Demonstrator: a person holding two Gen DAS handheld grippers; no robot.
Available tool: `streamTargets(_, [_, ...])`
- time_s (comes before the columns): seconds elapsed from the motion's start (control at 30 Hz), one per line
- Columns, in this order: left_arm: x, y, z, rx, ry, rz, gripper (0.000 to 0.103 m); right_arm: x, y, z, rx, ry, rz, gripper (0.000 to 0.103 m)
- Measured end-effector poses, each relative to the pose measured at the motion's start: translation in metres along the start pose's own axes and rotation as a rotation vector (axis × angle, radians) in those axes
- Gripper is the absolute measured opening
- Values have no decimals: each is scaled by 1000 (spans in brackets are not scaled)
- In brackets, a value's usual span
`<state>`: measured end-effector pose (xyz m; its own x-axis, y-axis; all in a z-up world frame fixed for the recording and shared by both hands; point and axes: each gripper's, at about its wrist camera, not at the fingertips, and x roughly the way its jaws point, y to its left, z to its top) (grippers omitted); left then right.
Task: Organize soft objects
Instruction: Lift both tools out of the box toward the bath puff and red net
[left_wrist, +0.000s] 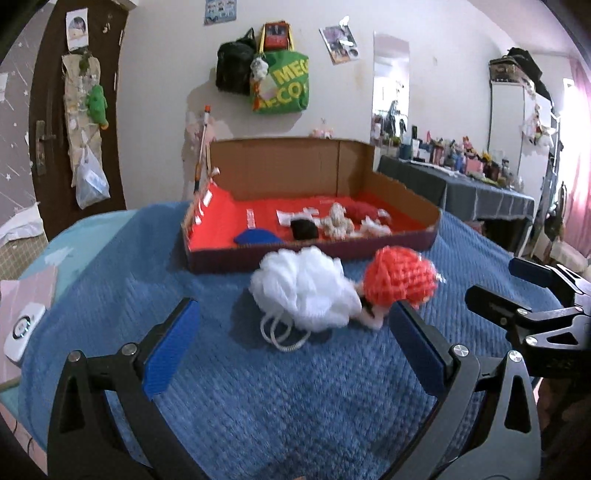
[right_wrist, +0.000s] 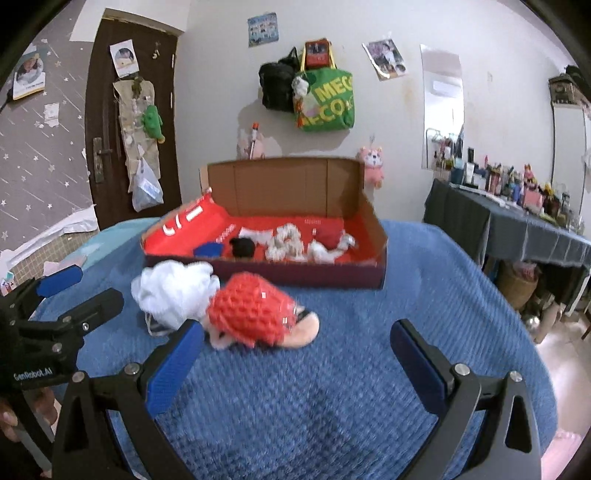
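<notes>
Right now both grippers are hovering over the blue quilted blanket (left_wrist: 295, 398), each with its blue-padded fingers spread wide and gripping nothing. At the bottom of the left wrist view the left gripper (left_wrist: 291, 332) is pointing toward the white bath pouf (left_wrist: 303, 291), which is lying at the centre of the frame, its looped cord trailing toward the camera. Touching the pouf on its right side is the plush with a red knitted cap (left_wrist: 400, 280). The right gripper (right_wrist: 297, 349) is filling the bottom of the right wrist view, and the same red-capped plush (right_wrist: 255, 314) is sitting just beyond its left finger, with a peach-coloured part poking out to the right. Behind both toys, in the middle of each frame, the open cardboard box (left_wrist: 280, 166) with a red lining is already holding several soft things: a dark blue piece (left_wrist: 258, 236), a black ball (left_wrist: 304, 229), white knotted rope toys (left_wrist: 338, 221) and something red (left_wrist: 364, 212).
</notes>
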<state>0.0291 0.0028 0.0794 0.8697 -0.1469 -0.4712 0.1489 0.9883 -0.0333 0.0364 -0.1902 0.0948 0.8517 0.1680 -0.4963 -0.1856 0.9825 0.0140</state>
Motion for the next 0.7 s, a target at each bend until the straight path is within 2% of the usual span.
streamTargets(0.37, [20,4,-15,-12,66,9,103,17,-4,-23,25,57,1,103])
streamTargets(0.53, [23,7,-10,-13,67,5,103,24,-5,-23,25,68,0,103])
streamTargets(0.7, [31,8,2,-10,76,-33,103,31,-7,-14,14,76,10,103])
